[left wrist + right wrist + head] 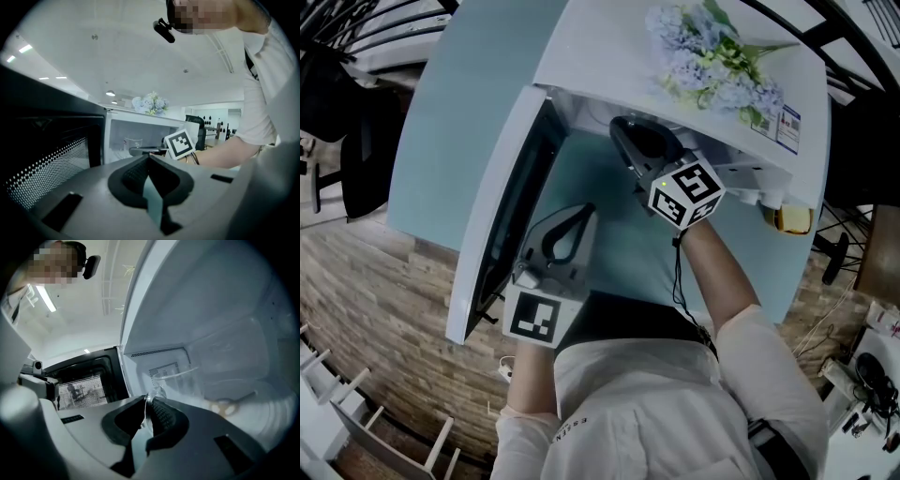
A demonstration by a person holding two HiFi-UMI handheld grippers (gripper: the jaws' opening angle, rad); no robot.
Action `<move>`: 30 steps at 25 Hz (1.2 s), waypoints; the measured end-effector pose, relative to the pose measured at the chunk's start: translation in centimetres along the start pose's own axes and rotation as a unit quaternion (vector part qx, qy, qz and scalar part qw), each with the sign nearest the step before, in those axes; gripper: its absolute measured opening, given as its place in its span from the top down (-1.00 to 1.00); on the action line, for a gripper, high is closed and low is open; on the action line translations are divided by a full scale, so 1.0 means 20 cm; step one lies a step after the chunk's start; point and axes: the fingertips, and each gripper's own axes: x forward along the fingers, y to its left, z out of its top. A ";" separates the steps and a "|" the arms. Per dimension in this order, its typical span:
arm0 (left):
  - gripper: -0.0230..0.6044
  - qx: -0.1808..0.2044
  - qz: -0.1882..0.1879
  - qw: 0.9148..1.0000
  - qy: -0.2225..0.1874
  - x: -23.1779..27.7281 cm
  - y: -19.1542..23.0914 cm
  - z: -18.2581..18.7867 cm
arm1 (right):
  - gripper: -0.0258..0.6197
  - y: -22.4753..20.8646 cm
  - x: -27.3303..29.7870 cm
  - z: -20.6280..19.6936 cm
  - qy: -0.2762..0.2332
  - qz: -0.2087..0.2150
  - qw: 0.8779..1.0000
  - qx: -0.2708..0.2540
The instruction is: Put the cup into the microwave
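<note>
Glass or clear plastic, can't tell which, but the cup (177, 380) is see-through and sits inside the microwave (225, 310) cavity, over toward the left wall with the vent holes. My right hand-held gripper (149, 405) has its jaws pinched narrow on the cup's thin handle, so the cup hangs just in front of the jaw tips. I can't make out whether its base is touching the cavity floor or floating a bit above it.

So by my read we're at the placing step: the cup is in the box but not let go. Next move, I'd guess, is easing it down until it sits flat, then opening the jaws and backing straight out without hooking the handle.

My left hand-held gripper (149, 161) is out front near the open door (511, 216), jaws together with nothing between them. It looks well placed to swing that door shut afterward.

The microwave stands on a pale blue counter (441, 122), with a bunch of flowers (717, 61) lying on top of it.
</note>
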 end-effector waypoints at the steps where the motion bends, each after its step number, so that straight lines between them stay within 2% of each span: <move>1: 0.93 -0.001 -0.001 1.000 0.000 0.00 0.00 0.00 | 0.83 0.00 0.00 0.00 -0.002 -0.002 1.000 -0.001; 8: 0.93 -0.001 -0.010 1.000 0.003 0.00 -0.01 -0.01 | 0.82 -0.01 -0.01 -0.06 0.000 -0.012 1.000 -0.013; 12: 0.93 -0.006 -0.013 1.000 0.009 0.01 0.00 -0.04 | 0.69 -0.02 -0.03 -0.07 -0.014 -0.006 1.000 0.009; 19: 0.93 -0.004 -0.023 1.000 0.012 0.03 -0.02 -0.06 | 0.63 -0.02 -0.10 -0.08 -0.007 -0.038 0.999 -0.035; 25: 0.93 0.009 -0.032 0.999 -0.002 0.05 -0.07 0.02 | 0.62 -0.02 -0.21 -0.04 -0.003 -0.055 0.998 -0.019; 30: 0.93 0.029 -0.034 0.999 -0.014 0.04 -0.11 0.14 | 0.62 0.05 -0.36 0.06 -0.005 -0.066 0.997 -0.030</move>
